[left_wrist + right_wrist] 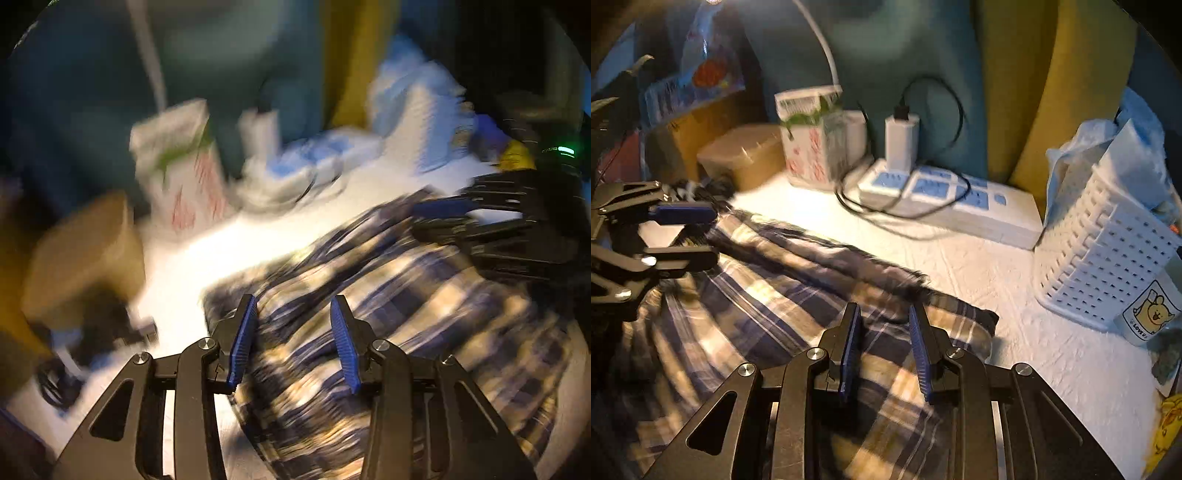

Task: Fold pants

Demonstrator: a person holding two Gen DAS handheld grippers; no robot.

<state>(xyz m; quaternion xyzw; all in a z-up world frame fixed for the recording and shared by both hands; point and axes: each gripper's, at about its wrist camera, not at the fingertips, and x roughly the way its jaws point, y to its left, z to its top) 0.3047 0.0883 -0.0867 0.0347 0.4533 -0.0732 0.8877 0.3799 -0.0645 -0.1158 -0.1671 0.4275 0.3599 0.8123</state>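
Both grippers hang over the plaid pants, fingers parted and holding nothing.

The left gripper (293, 343) has its blue-padded fingers (242, 339) spread moderately, with the cloth below them rather than pinched; that view is heavily blurred. The right gripper (884, 350) shows a narrower gap between its fingers (919, 350), again with fabric under the gap and no pad pressing on it. The plaid pants (768, 295) lie rumpled on the white-covered desk (1015, 295), a dark edge running diagonally across them and one folded corner just beyond the right gripper. Behind the pants, a white power strip (960, 203) with a charger plugged in and a black cable sits by the wall, beside a printed carton (812, 147) and a tan lidded box (746, 155). A white perforated basket (1097, 251) stands at the right, well apart from the pants.
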